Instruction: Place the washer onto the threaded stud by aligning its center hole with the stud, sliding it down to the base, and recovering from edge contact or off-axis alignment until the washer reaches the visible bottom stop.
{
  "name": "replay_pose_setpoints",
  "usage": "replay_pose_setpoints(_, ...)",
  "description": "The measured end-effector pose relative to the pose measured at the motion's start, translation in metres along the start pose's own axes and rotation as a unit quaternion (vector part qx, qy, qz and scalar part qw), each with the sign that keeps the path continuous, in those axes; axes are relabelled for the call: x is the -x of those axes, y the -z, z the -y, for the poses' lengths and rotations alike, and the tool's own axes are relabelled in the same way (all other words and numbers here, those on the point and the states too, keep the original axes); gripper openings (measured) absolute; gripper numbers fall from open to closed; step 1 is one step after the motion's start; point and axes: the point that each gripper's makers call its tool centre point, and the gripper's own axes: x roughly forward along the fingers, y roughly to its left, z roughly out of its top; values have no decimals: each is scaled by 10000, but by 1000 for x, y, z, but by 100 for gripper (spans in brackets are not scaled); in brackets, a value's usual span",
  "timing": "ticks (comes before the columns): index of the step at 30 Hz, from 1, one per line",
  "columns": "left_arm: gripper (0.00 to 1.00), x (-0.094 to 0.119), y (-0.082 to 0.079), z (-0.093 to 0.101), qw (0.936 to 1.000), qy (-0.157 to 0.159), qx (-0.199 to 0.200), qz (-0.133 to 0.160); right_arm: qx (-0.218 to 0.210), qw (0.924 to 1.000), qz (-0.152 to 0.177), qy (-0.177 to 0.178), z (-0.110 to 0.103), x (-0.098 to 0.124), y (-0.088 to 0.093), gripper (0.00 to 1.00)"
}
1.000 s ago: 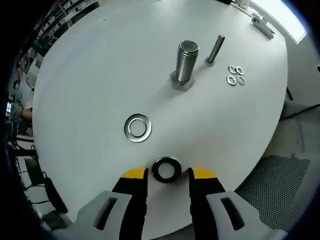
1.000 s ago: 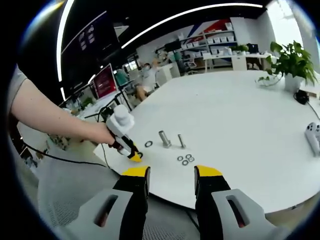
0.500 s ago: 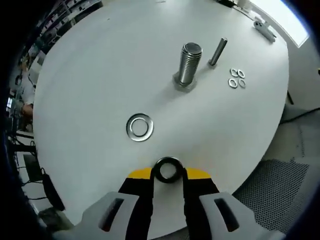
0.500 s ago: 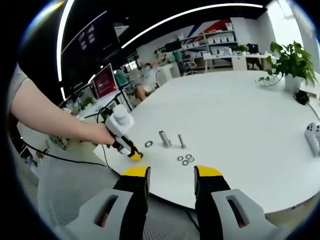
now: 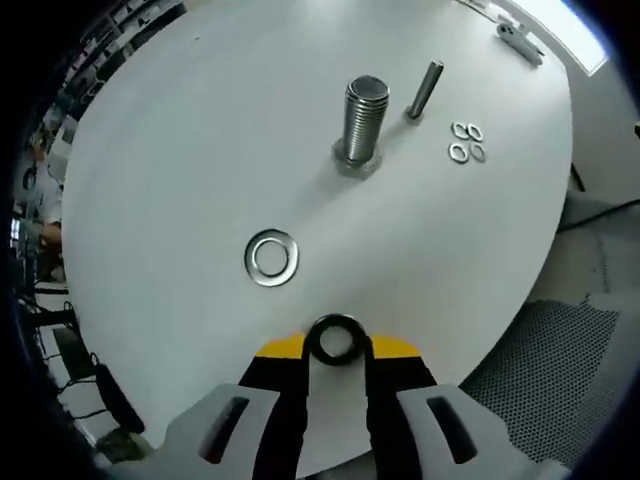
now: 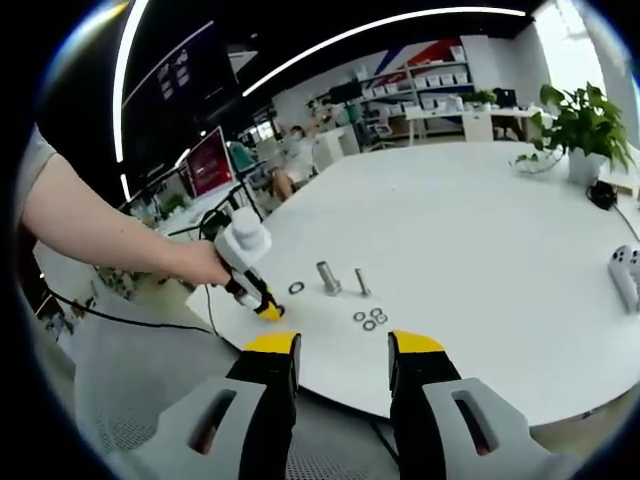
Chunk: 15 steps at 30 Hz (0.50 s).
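Note:
In the left gripper view my left gripper (image 5: 336, 346) is shut on a black washer (image 5: 335, 339), held just above the white table (image 5: 180, 160). A silver washer (image 5: 271, 257) lies flat on the table beyond it. Farther off stands the threaded stud (image 5: 364, 119), upright on its hex base. In the right gripper view my right gripper (image 6: 343, 346) hangs open over the table's near edge with nothing between its fingers. That view also shows the left gripper (image 6: 268, 311) in a person's hand, the silver washer (image 6: 297, 288) and the stud (image 6: 328, 276).
A thin bolt (image 5: 424, 90) stands right of the stud, with several small washers (image 5: 466, 143) beside it. A potted plant (image 6: 584, 125) and a white controller (image 6: 627, 272) sit at the table's far right. The table edge and a mesh chair (image 5: 560, 370) lie close to the left gripper.
My left gripper's jaws closed on the black washer, then lifted slightly with it. The right gripper has stayed still.

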Motion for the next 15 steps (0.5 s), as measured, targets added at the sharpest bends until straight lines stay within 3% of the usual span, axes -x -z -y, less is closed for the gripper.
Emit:
replay_pose_setpoints(8,18,4,2,4,9991,-43,-420,-28,-3,10000,-3,38,1,1,0,37)
replay_pose_setpoints(15,18,24,-20,2,9978,-66,-633,200,10,10000,-29,29,0,0,1,37)
